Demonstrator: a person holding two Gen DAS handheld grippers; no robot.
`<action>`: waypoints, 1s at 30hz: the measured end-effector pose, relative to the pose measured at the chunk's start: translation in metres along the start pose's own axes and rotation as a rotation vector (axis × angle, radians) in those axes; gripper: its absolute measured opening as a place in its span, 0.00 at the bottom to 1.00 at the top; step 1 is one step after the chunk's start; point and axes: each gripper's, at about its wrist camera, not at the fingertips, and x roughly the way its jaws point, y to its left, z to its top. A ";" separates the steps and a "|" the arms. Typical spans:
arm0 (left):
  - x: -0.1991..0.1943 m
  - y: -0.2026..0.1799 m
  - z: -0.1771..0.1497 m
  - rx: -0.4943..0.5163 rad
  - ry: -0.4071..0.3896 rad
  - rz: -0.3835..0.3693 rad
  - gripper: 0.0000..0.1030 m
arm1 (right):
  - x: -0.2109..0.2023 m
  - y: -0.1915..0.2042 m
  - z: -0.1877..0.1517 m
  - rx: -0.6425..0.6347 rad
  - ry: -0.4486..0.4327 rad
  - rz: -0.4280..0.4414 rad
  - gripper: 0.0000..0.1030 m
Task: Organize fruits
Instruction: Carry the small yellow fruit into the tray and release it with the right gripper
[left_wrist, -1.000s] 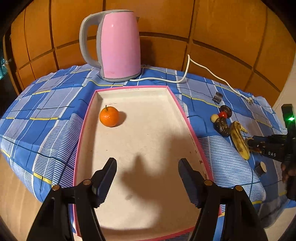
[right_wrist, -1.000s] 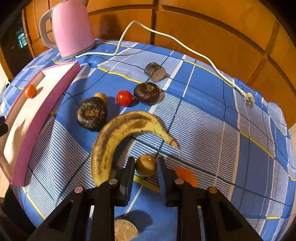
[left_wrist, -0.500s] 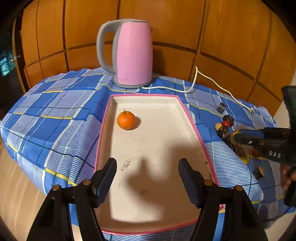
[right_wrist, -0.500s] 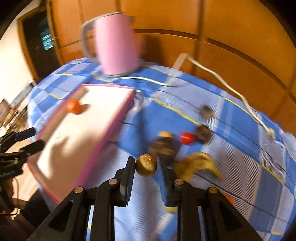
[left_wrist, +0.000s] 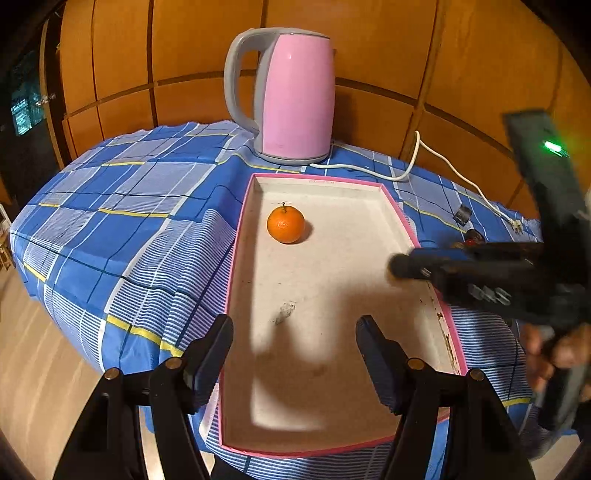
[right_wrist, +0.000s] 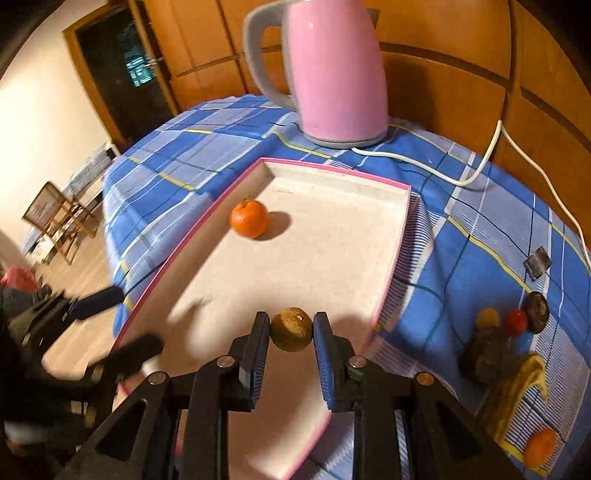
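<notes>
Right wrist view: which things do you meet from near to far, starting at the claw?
Right claw gripping a brownish-green round fruit → orange tangerine in the pink-rimmed white tray → pink electric kettle.

A table draped in a blue checked cloth (left_wrist: 122, 236) is carrying a pink-rimmed tray (left_wrist: 236, 266) at frame centre, a pink kettle (left_wrist: 295, 96) above it, and loose fruit (right_wrist: 517, 321) at right.

Home room: wood-panelled wall (left_wrist: 369, 55), checked tablecloth (left_wrist: 147, 221), pink kettle (left_wrist: 295, 96), folding chair (right_wrist: 55, 218)
</notes>
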 end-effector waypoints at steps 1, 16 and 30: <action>0.000 -0.001 0.000 0.002 0.000 -0.001 0.68 | 0.006 -0.001 0.005 0.011 0.003 -0.008 0.24; -0.001 -0.012 -0.002 0.022 0.000 -0.013 0.68 | -0.017 -0.017 -0.014 0.140 -0.060 -0.106 0.36; -0.008 -0.034 -0.004 0.086 -0.011 -0.050 0.68 | -0.063 -0.029 -0.070 0.243 -0.128 -0.283 0.37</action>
